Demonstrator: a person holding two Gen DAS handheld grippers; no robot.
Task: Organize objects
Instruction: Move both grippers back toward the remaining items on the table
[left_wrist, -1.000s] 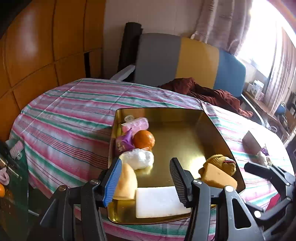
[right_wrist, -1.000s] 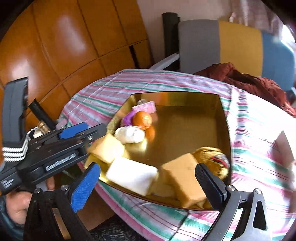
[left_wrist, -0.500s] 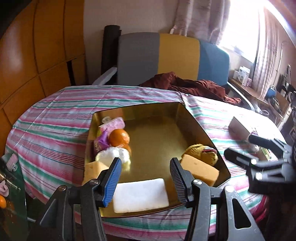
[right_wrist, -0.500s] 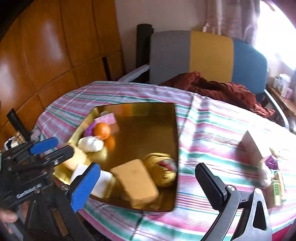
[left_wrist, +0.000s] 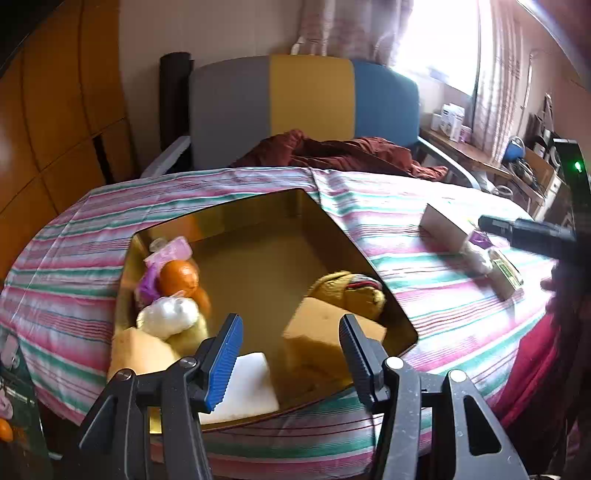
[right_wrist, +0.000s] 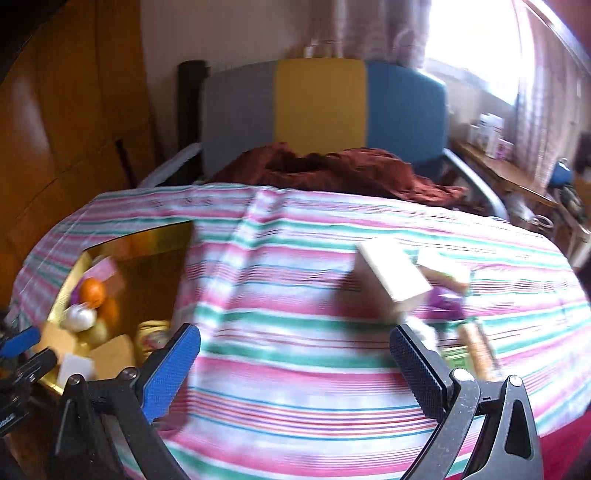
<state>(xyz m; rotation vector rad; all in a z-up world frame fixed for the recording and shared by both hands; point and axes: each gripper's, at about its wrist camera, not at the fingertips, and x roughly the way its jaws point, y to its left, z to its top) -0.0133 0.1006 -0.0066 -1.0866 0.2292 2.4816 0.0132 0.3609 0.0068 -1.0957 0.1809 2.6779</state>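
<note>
A gold tray (left_wrist: 334, 225) sits on the striped tablecloth (left_wrist: 406, 206). It holds an orange (left_wrist: 179, 273), a pink packet (left_wrist: 170, 251), a white ball (left_wrist: 168, 317), tan sponges (left_wrist: 321, 332), a white sponge (left_wrist: 247, 384) and a yellow knitted toy (left_wrist: 347, 288). My left gripper (left_wrist: 290, 354) is open and empty over the tray's near edge. My right gripper (right_wrist: 295, 365) is open and empty above the cloth. Ahead of it lie a white box (right_wrist: 391, 277), a purple item (right_wrist: 445, 299) and small packets (right_wrist: 476, 350). The tray (right_wrist: 85, 258) shows at its left.
A grey, yellow and blue chair (left_wrist: 306, 107) with a dark red cloth (left_wrist: 332, 155) stands behind the table. Wood panelling (left_wrist: 55, 110) is on the left. A cluttered shelf (left_wrist: 480, 151) runs under the window at right.
Both grippers have swung to the right. The right one has left the tray and now faces the white box and small items. Both stay open.
</note>
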